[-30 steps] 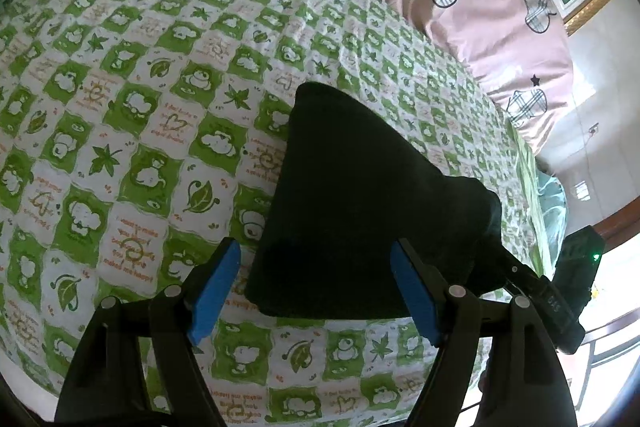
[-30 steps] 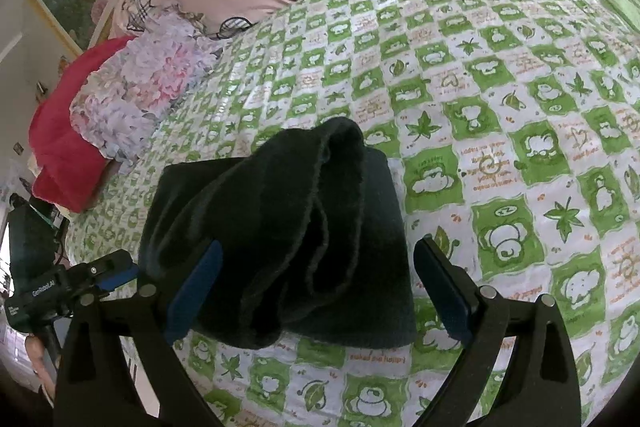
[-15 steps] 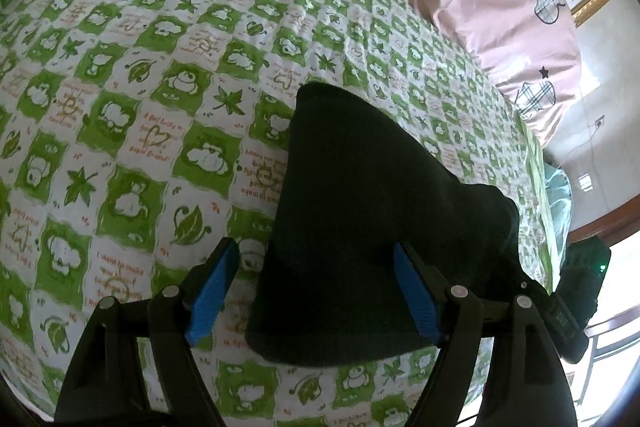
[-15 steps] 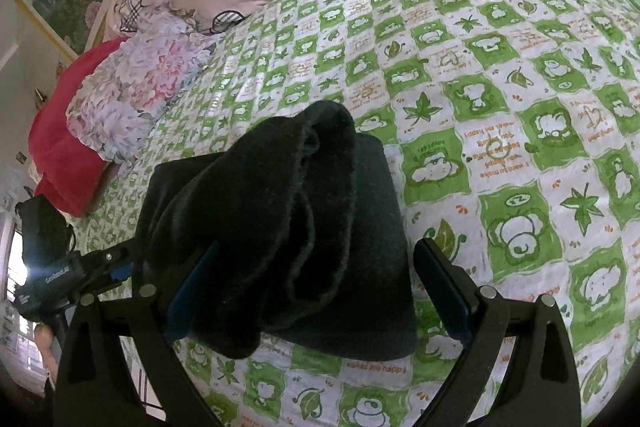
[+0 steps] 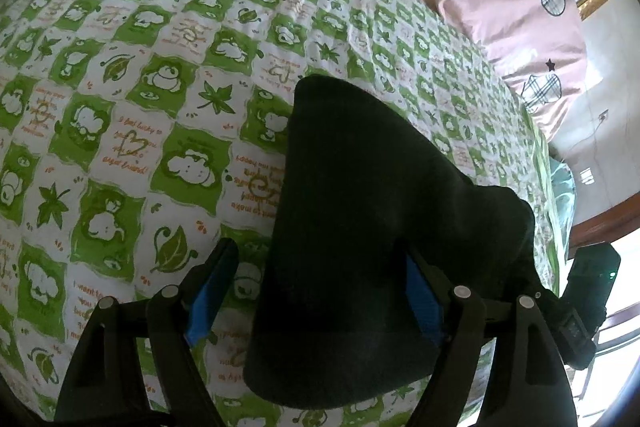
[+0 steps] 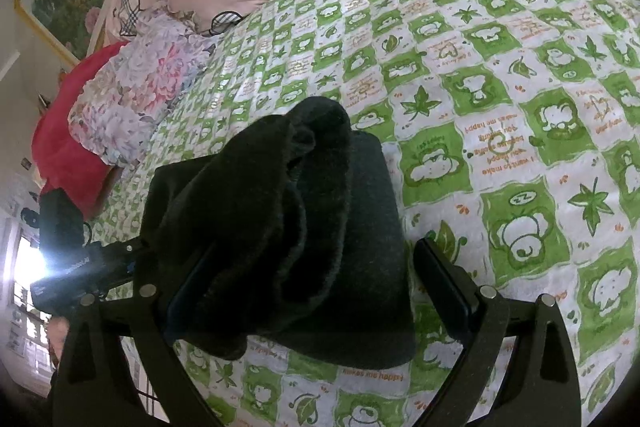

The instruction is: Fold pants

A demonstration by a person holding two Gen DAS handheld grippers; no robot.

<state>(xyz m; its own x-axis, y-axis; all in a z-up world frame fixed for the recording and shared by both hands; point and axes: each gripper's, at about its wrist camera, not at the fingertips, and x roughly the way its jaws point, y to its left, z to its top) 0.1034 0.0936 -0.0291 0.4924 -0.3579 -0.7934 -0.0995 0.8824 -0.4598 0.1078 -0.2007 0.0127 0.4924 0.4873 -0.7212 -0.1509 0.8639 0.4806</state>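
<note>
On the bed: bed (image 5: 168, 75), green-checked sheet.
Pants: pants (image 5: 360, 227) folded small, lying on the sheet; likely soft, light, floppy, so grip the stacked edge.
Left claw: left claw (image 5: 316, 301) wide open, holding nothing.
Right claw: right claw (image 6: 316, 287) wide open, empty.
Views: right view alone shows bunched layers.

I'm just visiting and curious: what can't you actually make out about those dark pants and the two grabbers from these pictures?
- Left wrist view: the pants are one black mass; folds and layers are lost in shadow.
- Right wrist view: the left pad of the right gripper is hidden behind the bunched cloth; contact is unclear.
- Both views: the pants cover the bedsheet beneath.
- Left gripper: its handle is cut off at the bottom edge.
</note>
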